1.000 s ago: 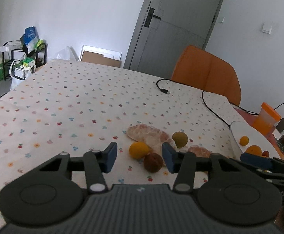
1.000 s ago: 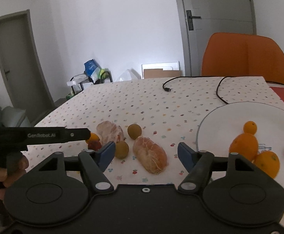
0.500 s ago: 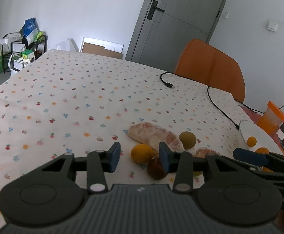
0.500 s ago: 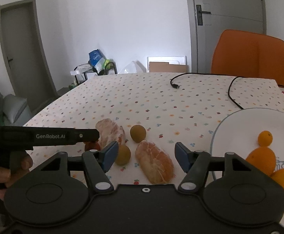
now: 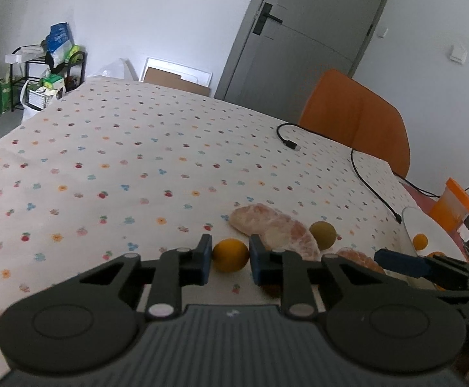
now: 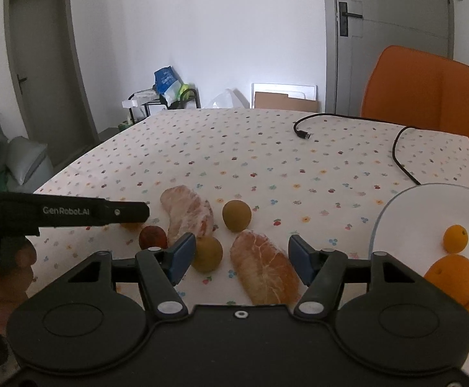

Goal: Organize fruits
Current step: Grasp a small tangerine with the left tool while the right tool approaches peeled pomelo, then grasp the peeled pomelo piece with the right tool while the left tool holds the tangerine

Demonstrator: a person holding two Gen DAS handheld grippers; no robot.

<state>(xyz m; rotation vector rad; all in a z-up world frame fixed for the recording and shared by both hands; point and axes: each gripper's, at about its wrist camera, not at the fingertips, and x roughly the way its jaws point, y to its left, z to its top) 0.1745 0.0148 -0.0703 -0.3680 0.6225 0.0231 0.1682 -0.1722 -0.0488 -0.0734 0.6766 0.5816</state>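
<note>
Small orange (image 5: 230, 255) between left tool (image 5: 228, 259) pads

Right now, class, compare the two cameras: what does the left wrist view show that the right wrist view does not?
Only the left wrist view shows the small orange clearly, between the left gripper fingers, and an orange-lidded container.

Only the right wrist view shows the red fruit clearly, a second door, and a hand.

Both show two peeled segments, the plate, cable, chair and right gripper.
</note>
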